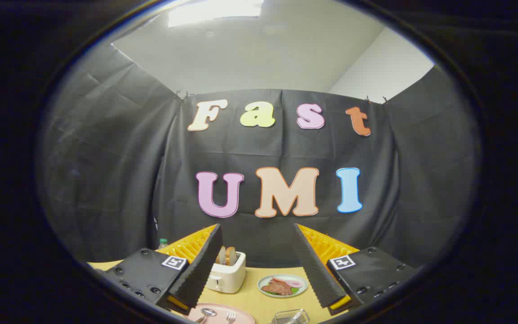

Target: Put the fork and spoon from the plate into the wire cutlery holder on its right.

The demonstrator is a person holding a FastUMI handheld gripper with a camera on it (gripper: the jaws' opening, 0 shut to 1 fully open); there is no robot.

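The gripper is hovering high with its jaws spread and empty; the spoon and fork are lying on the near pink plate, wire cutlery holder just right; it needs tipping down, fingers straddling one handle.

Gripper: raised, aimed level
Fingers: spread wide apart, holding nothing
Tips: pointing far

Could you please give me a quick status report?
Gripper open, holding nothing. Spoon and fork on the pink plate. Wire holder beside it, nothing between.
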